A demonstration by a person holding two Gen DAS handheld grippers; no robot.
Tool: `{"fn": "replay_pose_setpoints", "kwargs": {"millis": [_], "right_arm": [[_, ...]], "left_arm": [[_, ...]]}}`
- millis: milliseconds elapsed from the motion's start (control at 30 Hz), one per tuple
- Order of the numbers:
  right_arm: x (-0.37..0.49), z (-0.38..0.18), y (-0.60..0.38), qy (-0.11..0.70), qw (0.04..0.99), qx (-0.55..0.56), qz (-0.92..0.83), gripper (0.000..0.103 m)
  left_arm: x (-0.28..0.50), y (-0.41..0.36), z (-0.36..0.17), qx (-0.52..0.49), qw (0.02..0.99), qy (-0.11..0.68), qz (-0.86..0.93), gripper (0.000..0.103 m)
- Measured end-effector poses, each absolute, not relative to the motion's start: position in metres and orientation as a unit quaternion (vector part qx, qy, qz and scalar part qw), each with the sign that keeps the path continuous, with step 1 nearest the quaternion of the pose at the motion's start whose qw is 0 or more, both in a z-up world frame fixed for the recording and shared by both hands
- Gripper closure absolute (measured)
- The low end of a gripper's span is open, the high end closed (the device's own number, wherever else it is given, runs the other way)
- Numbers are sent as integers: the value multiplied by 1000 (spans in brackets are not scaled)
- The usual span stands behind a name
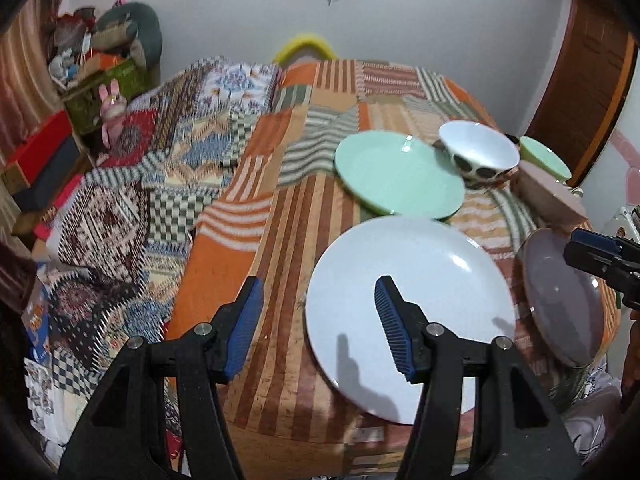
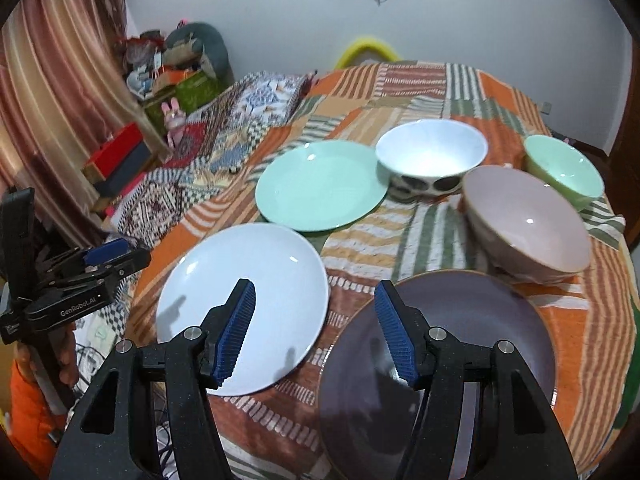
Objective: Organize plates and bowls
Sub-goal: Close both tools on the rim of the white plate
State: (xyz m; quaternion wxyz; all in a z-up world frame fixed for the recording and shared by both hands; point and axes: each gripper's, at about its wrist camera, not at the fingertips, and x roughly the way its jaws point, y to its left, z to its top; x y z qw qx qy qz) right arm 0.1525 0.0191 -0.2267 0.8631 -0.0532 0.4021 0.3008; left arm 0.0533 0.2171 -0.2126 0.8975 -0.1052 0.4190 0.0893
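On the striped cloth lie a white plate (image 1: pixel 412 304) (image 2: pixel 244 308), a green plate (image 1: pixel 396 174) (image 2: pixel 320 184) behind it and a purple plate (image 1: pixel 560 300) (image 2: pixel 472 344) to its right. A white spotted bowl (image 1: pixel 478 154) (image 2: pixel 430 156), a pink bowl (image 1: pixel 550 194) (image 2: pixel 524 220) and a small green bowl (image 1: pixel 546 158) (image 2: pixel 564 170) stand farther back. My left gripper (image 1: pixel 320 328) is open, hovering over the white plate's left edge. My right gripper (image 2: pixel 316 332) is open, over the gap between the white and purple plates.
The table (image 2: pixel 400 236) is round, covered with an orange striped cloth. A bed with a patterned quilt (image 1: pixel 132 200) lies to the left. Boxes and soft toys (image 1: pixel 100 64) are piled in the far left corner. A curtain (image 2: pixel 52 92) hangs at left.
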Motion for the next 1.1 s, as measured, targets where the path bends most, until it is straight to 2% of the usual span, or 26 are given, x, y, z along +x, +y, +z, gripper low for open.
{"fn": "replay_pose_setpoints", "kwargs": {"millis": [400,700,1000,1100], "right_arm": [[178,-264,42,461,838,-76,281,46],[187,-280,50,486,825,-85,273,72],[191,-289,56,501,814,-99,276,74],[188,-288,58,499,814,-104,278,76]], "left_arm": [[59,235,-260,-156,871,461,67,47],[60,238,-268,-169,867,465,51,67],[58,240,-272,-183,865,465,38,72],[58,240,-273,-190,863,467,28,78]]}}
